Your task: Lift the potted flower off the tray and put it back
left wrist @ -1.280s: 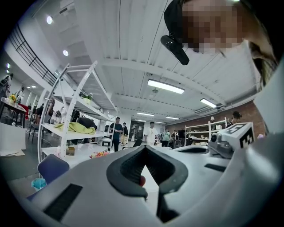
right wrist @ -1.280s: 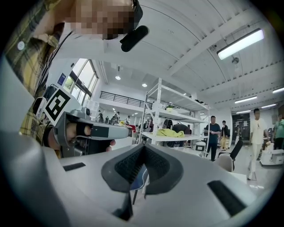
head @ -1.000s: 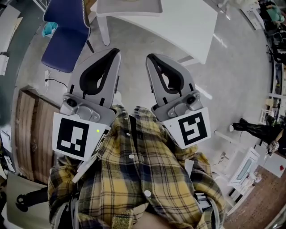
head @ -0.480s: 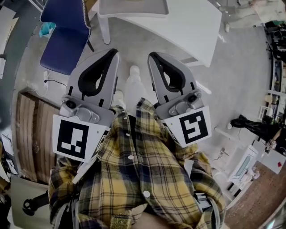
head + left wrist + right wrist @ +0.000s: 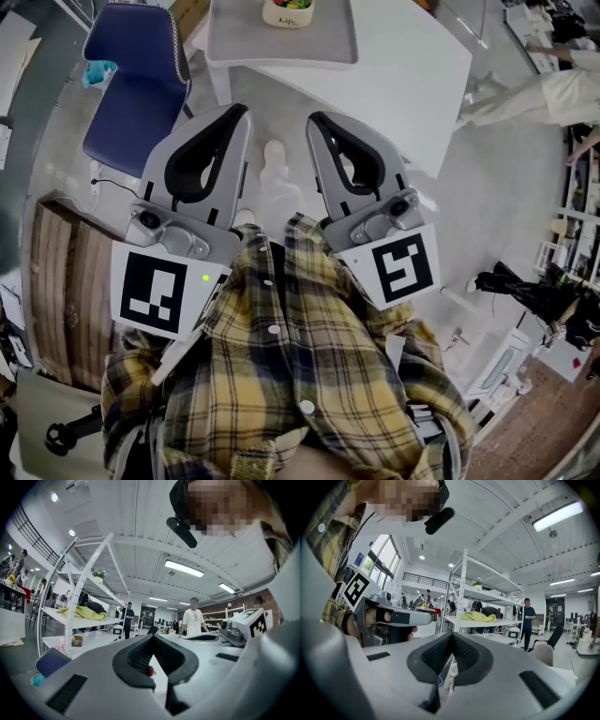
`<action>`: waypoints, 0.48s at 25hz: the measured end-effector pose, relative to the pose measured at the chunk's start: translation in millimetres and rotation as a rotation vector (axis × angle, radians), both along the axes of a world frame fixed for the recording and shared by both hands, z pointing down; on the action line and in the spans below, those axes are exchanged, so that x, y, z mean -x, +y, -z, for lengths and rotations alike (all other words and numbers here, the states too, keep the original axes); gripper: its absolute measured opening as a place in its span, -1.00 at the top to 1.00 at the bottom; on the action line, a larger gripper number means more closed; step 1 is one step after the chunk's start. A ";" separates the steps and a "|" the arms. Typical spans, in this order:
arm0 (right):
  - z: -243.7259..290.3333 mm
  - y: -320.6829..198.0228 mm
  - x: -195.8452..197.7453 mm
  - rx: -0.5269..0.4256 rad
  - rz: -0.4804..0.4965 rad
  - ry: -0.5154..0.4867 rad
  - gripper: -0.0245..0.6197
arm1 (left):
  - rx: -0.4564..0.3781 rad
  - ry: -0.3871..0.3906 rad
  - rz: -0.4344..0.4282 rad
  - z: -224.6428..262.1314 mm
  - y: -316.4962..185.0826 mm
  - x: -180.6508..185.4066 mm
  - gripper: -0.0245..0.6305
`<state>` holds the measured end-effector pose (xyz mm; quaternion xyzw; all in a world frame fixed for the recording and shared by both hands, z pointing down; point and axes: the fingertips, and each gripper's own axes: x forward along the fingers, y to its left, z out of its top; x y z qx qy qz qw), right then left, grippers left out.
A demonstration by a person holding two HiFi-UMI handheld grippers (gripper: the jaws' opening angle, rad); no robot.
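Head view: we are closing on the white counter (image 5: 403,66). A second ago only its near edge and the front rim of the grey tray (image 5: 281,47) showed. Now most of the tray is in frame, with the potted flower (image 5: 288,10) sitting on it at the very top edge. The blue chair (image 5: 136,84) has slid further into frame to match. The left claw (image 5: 240,112) and right claw (image 5: 317,120) sit side by side in front of the plaid shirt (image 5: 300,356), in the same pose as before. Their tips are over the floor, short of the counter. Both are pressed together and hold nothing.

Left claw view: the jaws meet at the tip and nothing is between them. It looks out level across the room at a white shelving rack (image 5: 77,597) with a yellow-green cloth (image 5: 89,613) on one shelf. A person in a white T-shirt (image 5: 193,620) stands further back. The right claw shows at the right edge. We can't pick out the pot here.

Right claw view: the jaws are together with nothing pinched. The left claw shows at the left and the same rack is ahead. No pot is visible.

Our read: this is the approach phase and the lift has not started, with the flower untouched on the tray. Next we need to finish the walk-up, spread the claws before reaching the pot, and bring the tips to pot height.
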<state>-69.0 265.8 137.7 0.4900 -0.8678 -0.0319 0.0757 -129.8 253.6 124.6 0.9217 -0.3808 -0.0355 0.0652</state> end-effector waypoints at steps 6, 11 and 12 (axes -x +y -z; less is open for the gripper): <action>5.3 -59.8 -32.6 0.011 0.030 0.000 0.93 | 0.006 -0.003 0.030 6.5 -60.8 -32.7 0.90; 13.2 -107.3 -57.4 0.004 0.047 0.006 0.93 | 0.002 -0.006 0.054 13.1 -109.2 -55.5 0.90; 14.4 -116.0 -63.4 0.003 0.051 0.008 0.93 | -0.001 -0.006 0.058 14.8 -117.9 -61.0 0.90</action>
